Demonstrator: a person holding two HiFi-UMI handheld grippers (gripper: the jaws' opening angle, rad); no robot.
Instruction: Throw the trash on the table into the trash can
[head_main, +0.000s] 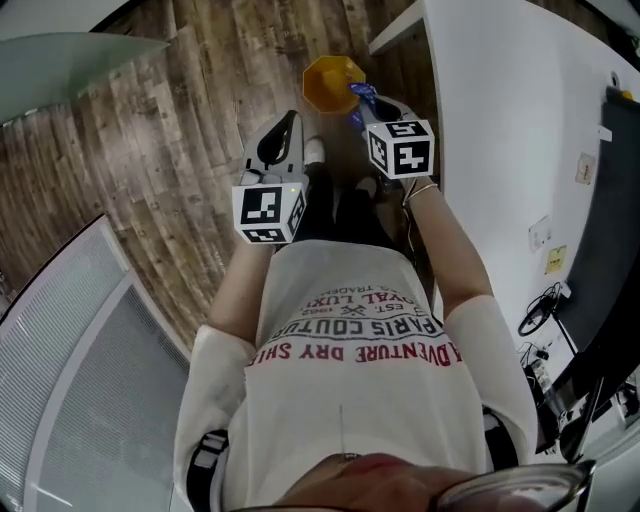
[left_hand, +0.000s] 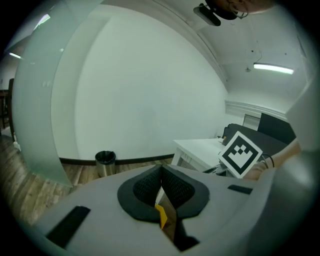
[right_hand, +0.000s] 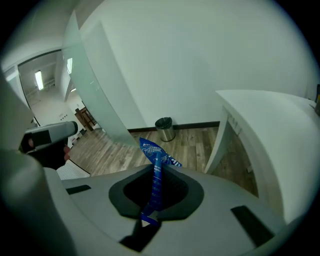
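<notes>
Both grippers are held over the wooden floor beside the white table (head_main: 520, 120). My right gripper (head_main: 365, 105) is shut on a blue printed wrapper (right_hand: 156, 165), which sticks up past its jaws (head_main: 362, 96). My left gripper (head_main: 292, 122) is shut, with a small yellow and brown scrap (left_hand: 162, 215) pinched low between its pads. A round steel trash can (right_hand: 164, 128) with a dark liner stands far off against the white wall (left_hand: 105, 161). An orange hexagonal object (head_main: 333, 84) shows just beyond the grippers; what it is I cannot tell.
The white table (right_hand: 270, 130) stands close on the right, its leg near the right gripper. A frosted glass partition (right_hand: 95, 85) rises on the left. Wooden floor (head_main: 170, 130) runs toward the can. The right gripper's marker cube (left_hand: 241, 153) shows in the left gripper view.
</notes>
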